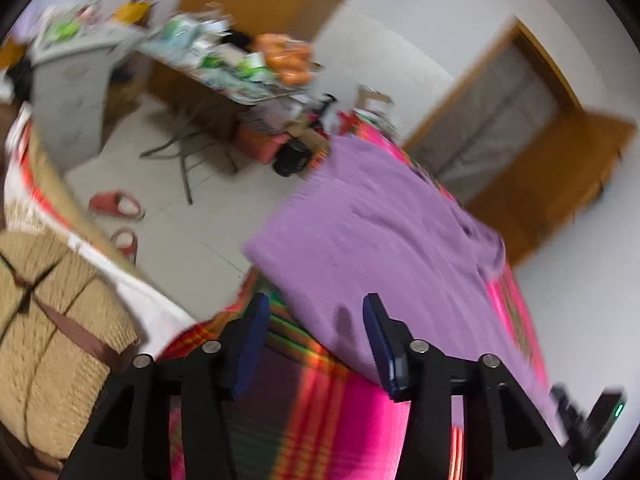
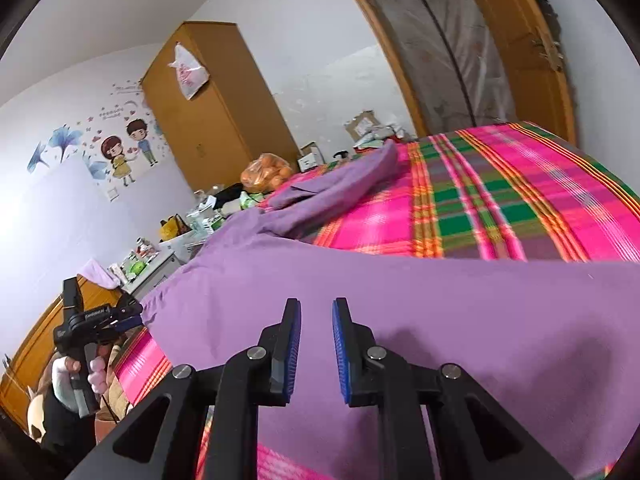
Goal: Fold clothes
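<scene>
1. The left wrist view is smeared with blur: the cluttered counter [image 1: 224, 68] across the room shows only as patches of green, white and orange, and nothing on it can be named for sure.
2. The purple garment [image 2: 400, 300] lies spread on the bed, over the pink and green plaid blanket [image 2: 500, 200]. Its near part is cut off by the bottom of the right wrist view, and one sleeve [image 2: 352, 180] stretches away toward the far edge of the bed.
3. White lettering on the body of the left gripper [image 2: 132, 312] is too small to read. So is the script above the cartoon couple sticker [image 2: 128, 148] on the wall, and the red print on the plastic bag [image 2: 188, 70] hanging from the wardrobe.
4. A hand [image 2: 76, 376] grips the left gripper's handle at the bed's edge; the person behind it is mostly out of frame.
5. The left gripper's fingers [image 1: 256, 340] stand wide apart with nothing between them, just over the garment's hem.
6. The right gripper [image 2: 316, 348] points slightly down over the purple cloth, its blue-padded fingers parted by a narrow gap and holding nothing.
</scene>
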